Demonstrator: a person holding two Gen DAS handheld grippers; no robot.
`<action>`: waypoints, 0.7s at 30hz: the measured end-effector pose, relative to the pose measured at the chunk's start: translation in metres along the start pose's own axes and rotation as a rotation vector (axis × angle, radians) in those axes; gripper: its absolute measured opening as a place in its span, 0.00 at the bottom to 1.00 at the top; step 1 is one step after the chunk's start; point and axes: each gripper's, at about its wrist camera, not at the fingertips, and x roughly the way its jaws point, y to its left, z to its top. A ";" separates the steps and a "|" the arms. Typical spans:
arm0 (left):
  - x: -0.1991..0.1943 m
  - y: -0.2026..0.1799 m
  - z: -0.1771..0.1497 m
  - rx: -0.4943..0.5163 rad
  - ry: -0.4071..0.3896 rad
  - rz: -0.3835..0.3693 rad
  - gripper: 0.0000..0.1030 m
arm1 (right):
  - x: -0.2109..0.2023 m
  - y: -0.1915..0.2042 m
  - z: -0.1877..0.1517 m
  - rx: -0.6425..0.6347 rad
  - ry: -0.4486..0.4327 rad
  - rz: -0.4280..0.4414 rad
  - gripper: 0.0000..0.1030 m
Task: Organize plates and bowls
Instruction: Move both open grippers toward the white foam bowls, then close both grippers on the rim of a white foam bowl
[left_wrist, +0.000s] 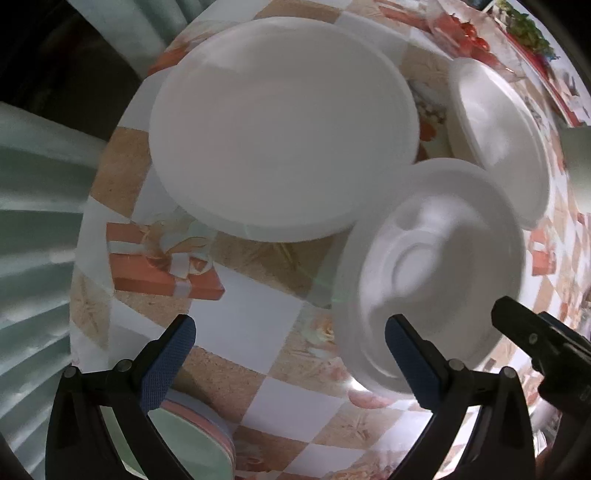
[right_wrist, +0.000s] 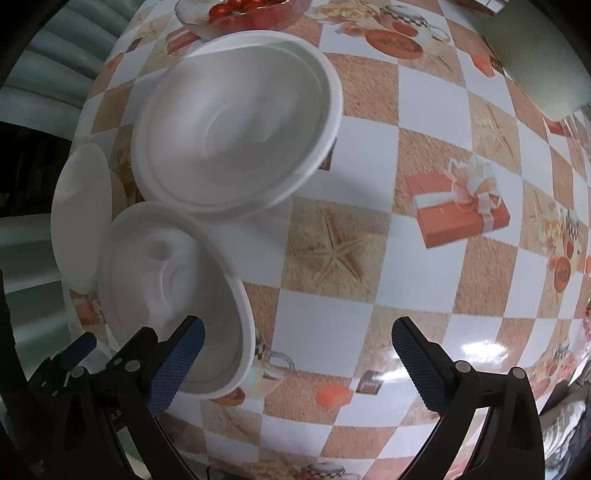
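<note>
Three white foam dishes lie on a table (right_wrist: 369, 229) covered with a checkered cloth of white and sand-coloured squares, printed with starfish and orange gift boxes. In the left wrist view the left gripper (left_wrist: 290, 338) has its two blue-padded fingers spread wide apart, and nothing is between them. The large flat plate (left_wrist: 282, 129) lies ahead of it, above the gap between the fingers and well apart from the tips. The near bowl (left_wrist: 430, 273) stands at the right; the right finger of this gripper overlaps its lower rim in the picture, but I cannot tell if it touches. Behind it, to the right, is the far bowl (left_wrist: 498, 136), near the plate. In the right wrist view the right gripper (right_wrist: 297, 338) is also wide open and holds nothing; below its gap there is only the cloth. The near bowl (right_wrist: 173, 291) is at its left side, just beside the left finger, and the far bowl (right_wrist: 236, 125) lies ahead and to the left, its rim overlapping the near one. The plate (right_wrist: 81, 214) is seen at the far left edge. A glass dish with red tomatoes (right_wrist: 240, 13) stands at the far end of the table
</note>
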 end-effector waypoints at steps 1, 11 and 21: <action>0.001 -0.001 0.001 0.000 0.002 -0.002 0.93 | 0.001 0.002 0.001 -0.004 -0.002 0.001 0.99; 0.007 -0.023 0.012 0.035 0.009 -0.043 0.57 | 0.019 0.028 0.000 -0.027 0.022 0.046 0.43; 0.003 -0.065 0.010 0.197 -0.040 -0.044 0.26 | 0.030 0.037 -0.006 -0.041 0.043 0.068 0.17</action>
